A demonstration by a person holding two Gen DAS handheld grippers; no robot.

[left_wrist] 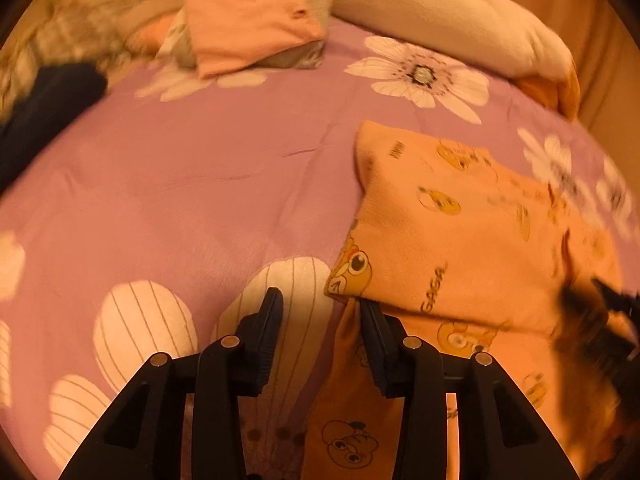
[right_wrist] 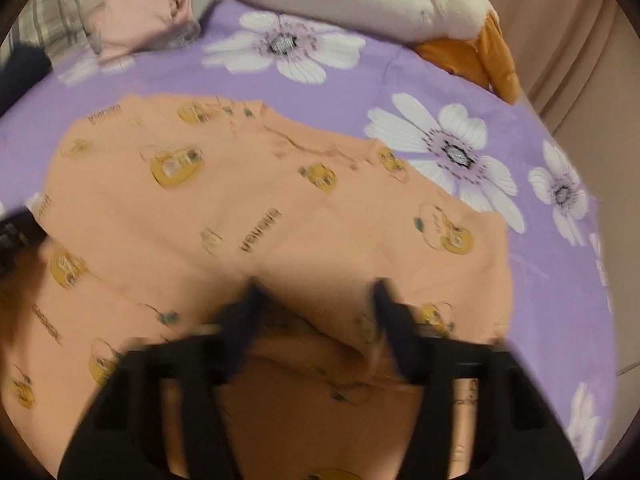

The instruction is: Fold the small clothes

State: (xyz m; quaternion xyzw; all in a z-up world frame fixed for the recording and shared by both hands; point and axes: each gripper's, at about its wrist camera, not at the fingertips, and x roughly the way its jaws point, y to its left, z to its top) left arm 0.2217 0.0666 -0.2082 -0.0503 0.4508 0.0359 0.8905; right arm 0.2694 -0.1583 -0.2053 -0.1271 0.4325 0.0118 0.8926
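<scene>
Left wrist view first: the left gripper sits low over the bedsheet, its jaws standing apart with nothing pressed between them; the near fingertip tucks just under the folded edge of the orange duck-print garment, the other finger rests over a white flower on the sheet; so it holds nothing, and a closing here could pinch sheet along with cloth, which would drag the bedding when lifted; at the right edge of this view a dark blurred shape looks like the right gripper, resting on the same garment

Right wrist view is smeared with motion; the right gripper shows its jaws apart over a raised ridge of the garment, and cloth bunches up between the fingers, but whether the pads truly press on it I cannot tell; a loose bite there could let the layer slip out mid-fold, leaving a crooked crease; a grip through both layers would lift the whole piece instead of turning one flap

Further out, the garment lies partly folded on the purple sheet, near the bed's front; a folded pink cloth and a cream plush toy lie well apart at the back; a wide sweep of the fold could still reach the toy's orange end
</scene>
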